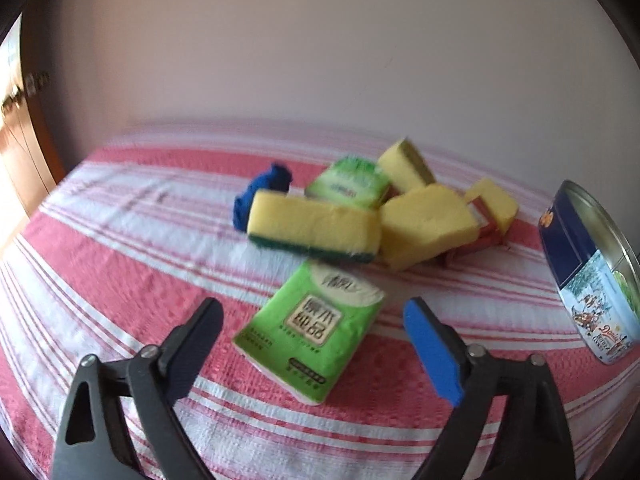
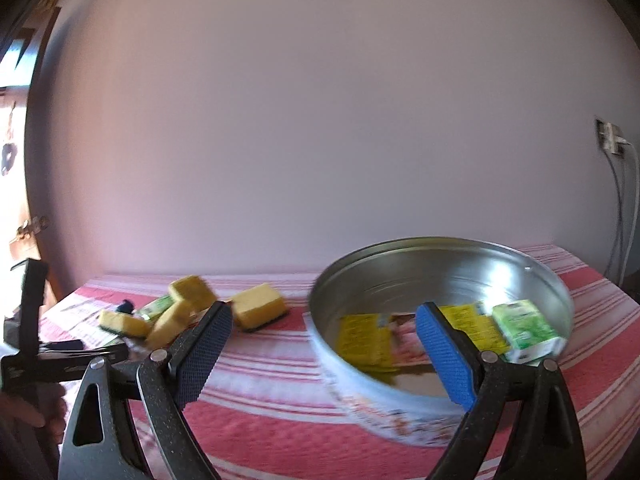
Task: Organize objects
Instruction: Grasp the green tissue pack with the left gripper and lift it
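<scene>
My left gripper (image 1: 314, 334) is open and empty, its fingers on either side of a green tissue pack (image 1: 310, 330) lying on the red-striped cloth (image 1: 120, 280). Beyond it lie several yellow sponges (image 1: 312, 226), a second green pack (image 1: 350, 184) and a blue cloth ball (image 1: 262, 194). A round metal tin (image 1: 592, 272) stands at the right. My right gripper (image 2: 324, 354) is open and empty at the tin's (image 2: 360, 380) near left rim. Inside the tin lie a green tissue pack (image 2: 524, 330) and yellow packets (image 2: 364, 340).
A pale wall runs behind the table. The sponge pile (image 2: 180, 312) shows at the left of the right wrist view, with the other hand-held gripper (image 2: 48, 356) near it. A wall socket with cables (image 2: 612, 140) is at the far right. A wooden door (image 1: 24, 152) stands at the left.
</scene>
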Action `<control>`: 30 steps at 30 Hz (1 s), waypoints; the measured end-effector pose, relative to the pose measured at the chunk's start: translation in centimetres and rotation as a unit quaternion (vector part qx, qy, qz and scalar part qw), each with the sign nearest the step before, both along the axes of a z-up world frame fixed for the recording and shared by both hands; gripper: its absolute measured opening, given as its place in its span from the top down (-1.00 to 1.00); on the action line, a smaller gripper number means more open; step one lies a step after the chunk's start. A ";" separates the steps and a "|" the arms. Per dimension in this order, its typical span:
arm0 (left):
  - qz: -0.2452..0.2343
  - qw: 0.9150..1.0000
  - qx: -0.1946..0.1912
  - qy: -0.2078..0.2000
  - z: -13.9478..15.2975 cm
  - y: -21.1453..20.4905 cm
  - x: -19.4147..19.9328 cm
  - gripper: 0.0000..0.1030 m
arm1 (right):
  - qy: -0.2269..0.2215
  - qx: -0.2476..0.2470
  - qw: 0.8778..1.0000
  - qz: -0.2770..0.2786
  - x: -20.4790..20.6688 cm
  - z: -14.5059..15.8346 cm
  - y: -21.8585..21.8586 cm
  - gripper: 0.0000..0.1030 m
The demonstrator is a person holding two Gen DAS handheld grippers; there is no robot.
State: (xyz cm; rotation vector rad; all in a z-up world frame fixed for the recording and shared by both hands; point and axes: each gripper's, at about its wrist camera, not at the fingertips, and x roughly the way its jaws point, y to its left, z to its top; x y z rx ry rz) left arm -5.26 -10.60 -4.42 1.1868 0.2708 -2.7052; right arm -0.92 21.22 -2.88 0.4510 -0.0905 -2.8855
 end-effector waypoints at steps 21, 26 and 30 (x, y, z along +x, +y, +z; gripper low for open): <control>-0.004 0.999 0.006 0.035 0.9 -2.5 1.4 0.04 | -0.068 0.032 0.995 0.071 -2.7 -1.4 -8.0 -0.83; 0.062 0.996 0.001 0.065 2.1 -5.1 2.3 0.04 | -0.087 0.018 0.991 0.096 -3.5 -1.9 -9.2 -0.83; 0.119 0.990 -0.010 0.080 2.5 -6.9 2.9 0.04 | -0.095 0.008 0.987 0.125 -3.8 -2.0 -11.1 -0.83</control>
